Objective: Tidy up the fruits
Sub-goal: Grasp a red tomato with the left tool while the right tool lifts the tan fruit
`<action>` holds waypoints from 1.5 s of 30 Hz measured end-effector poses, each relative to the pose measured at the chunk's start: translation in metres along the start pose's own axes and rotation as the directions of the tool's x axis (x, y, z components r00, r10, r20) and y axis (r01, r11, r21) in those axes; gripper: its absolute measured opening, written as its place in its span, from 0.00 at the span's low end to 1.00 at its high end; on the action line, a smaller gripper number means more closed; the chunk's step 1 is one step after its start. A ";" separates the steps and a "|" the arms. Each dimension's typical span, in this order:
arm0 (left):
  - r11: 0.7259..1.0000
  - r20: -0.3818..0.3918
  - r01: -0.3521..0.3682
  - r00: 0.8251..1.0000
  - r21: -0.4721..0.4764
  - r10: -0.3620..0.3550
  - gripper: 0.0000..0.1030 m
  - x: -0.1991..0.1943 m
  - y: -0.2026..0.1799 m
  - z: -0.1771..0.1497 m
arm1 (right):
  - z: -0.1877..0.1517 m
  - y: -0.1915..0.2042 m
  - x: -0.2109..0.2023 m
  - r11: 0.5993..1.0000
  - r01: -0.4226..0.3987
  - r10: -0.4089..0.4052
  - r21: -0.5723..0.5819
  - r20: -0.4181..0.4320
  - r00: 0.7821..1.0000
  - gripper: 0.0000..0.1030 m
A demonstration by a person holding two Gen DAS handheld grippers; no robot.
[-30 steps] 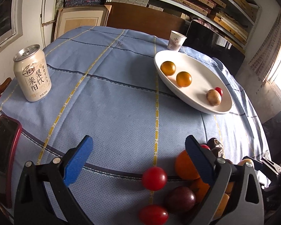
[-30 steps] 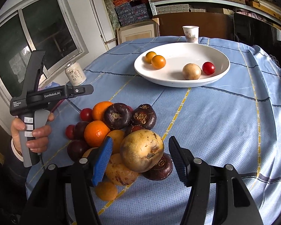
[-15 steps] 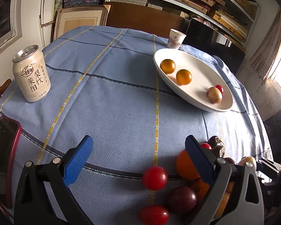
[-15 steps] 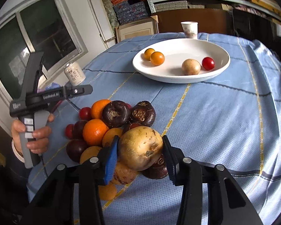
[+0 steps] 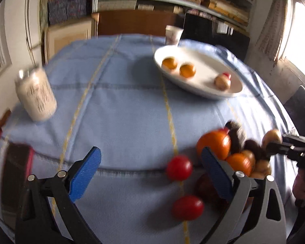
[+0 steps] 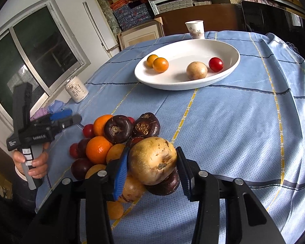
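Observation:
A heap of fruit lies on the blue tablecloth: oranges, dark purple fruits and red tomatoes. My right gripper is shut on a big tan round fruit at the near top of the heap, both pads pressing its sides. The white oval plate further back holds two small oranges, a tan fruit and a red tomato. My left gripper stands open over bare cloth, left of the heap, nothing between its fingers; a hand holds it.
A drink can stands at the table's left side and a paper cup behind the plate. A phone in a red case lies near the left front edge. Shelves and a window frame ring the round table.
My right gripper's jaws have closed from either side onto the big tan fruit. The left gripper has rolled a little, its view now blurred; it stays open.

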State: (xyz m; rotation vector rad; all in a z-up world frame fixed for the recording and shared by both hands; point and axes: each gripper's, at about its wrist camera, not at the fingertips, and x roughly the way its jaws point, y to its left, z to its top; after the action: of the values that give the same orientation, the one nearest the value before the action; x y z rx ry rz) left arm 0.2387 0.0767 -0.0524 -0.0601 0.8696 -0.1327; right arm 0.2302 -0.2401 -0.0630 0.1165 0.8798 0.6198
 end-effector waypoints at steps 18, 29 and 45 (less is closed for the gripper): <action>0.983 -0.108 0.177 0.978 -0.043 -0.181 0.41 0.025 -0.013 -0.004 | 0.000 0.002 -0.001 1.000 0.014 -0.014 -0.016 0.002 1.000 0.45; 0.985 -0.110 0.169 0.980 0.021 -0.166 0.29 0.023 -0.025 -0.008 | -0.001 0.003 -0.001 1.000 0.016 -0.016 -0.020 0.003 1.000 0.45; 0.975 -0.054 0.218 0.974 -0.032 -0.219 0.28 0.013 -0.022 0.013 | 0.003 -0.001 -0.001 1.000 0.013 -0.013 -0.007 0.014 1.000 0.44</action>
State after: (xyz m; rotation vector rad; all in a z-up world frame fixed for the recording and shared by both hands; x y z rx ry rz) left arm 0.2548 0.0536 -0.0512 -0.1769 0.9210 -0.3310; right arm 0.2319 -0.2409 -0.0605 0.1090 0.8641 0.6091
